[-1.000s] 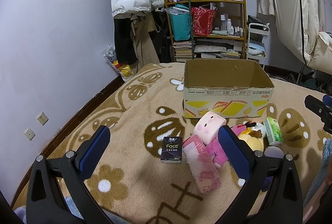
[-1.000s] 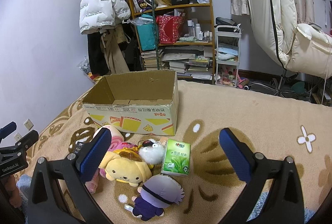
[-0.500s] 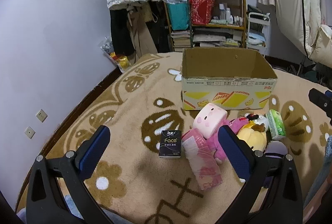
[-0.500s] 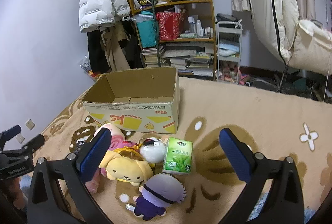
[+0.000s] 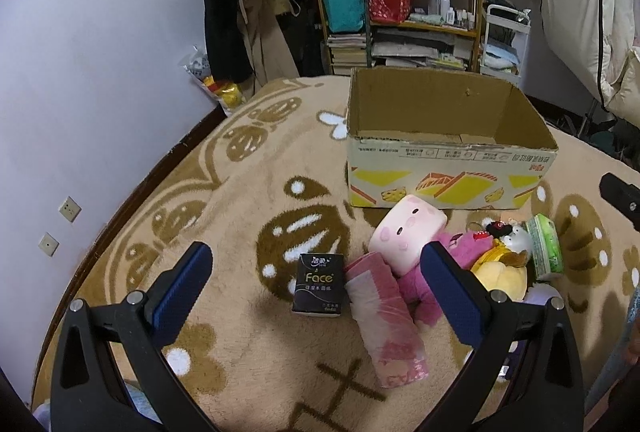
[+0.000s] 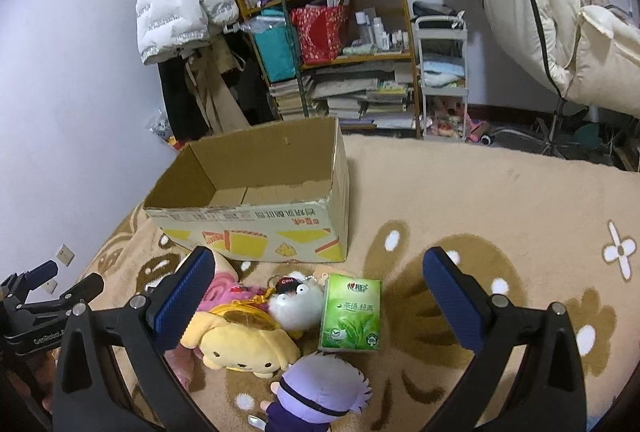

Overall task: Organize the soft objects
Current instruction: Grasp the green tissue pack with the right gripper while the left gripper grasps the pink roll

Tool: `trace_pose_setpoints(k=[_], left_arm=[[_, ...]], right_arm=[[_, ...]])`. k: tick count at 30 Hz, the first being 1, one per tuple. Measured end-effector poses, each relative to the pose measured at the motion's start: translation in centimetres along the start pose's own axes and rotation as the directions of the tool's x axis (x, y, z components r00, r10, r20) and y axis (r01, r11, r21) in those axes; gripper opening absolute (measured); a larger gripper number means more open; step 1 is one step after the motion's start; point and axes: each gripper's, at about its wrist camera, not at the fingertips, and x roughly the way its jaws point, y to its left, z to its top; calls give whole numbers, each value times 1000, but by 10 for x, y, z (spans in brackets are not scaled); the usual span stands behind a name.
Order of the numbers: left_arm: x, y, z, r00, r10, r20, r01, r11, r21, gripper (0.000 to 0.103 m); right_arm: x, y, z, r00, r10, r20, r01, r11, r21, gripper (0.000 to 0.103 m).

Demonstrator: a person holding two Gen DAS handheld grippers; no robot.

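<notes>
**Soft pile waiting beside an empty box**

We are looking at the soft things lying in a heap on the rug, just in front of the cardboard box: a pink square plush, a pink tissue roll pack, a black tissue pack, a yellow dog plush, a white fluffy charm, a green tissue pack and a purple-haired doll. The box is sitting open and, as far as we can see inside, seemingly empty.

We are holding the left gripper and the right gripper above the heap, both spread wide and carrying nothing.

The risks we are weighing: the toys are touching and overlapping, so a pinch could be dragging a neighbour along; plush is compressing and may be slipping free; and the two grippers are working close enough to collide.
</notes>
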Motion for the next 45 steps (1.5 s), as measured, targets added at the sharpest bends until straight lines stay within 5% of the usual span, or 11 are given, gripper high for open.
trace_pose_setpoints(k=[14, 28, 34, 38, 45], left_arm=[[55, -14, -10, 982, -73, -175, 75, 997, 8, 103], [108, -16, -32, 917, -126, -377, 120, 992, -41, 102], [121, -18, -41, 889, -150, -432, 142, 989, -49, 99], [125, -18, -45, 885, -165, -435, 150, 986, -69, 95], [122, -21, -47, 880, -182, -439, 165, 983, -77, 74]], right_arm=[[58, -18, -1, 993, -35, -112, 39, 998, 40, 103], [115, -31, -19, 957, -48, -288, 63, 997, 42, 103], [134, -35, -28, 931, -33, -365, 58, 997, 57, 90], [140, -36, -29, 928, -16, -371, 42, 997, 63, 81], [141, -38, -34, 922, 16, -386, 22, 995, 93, 68]])
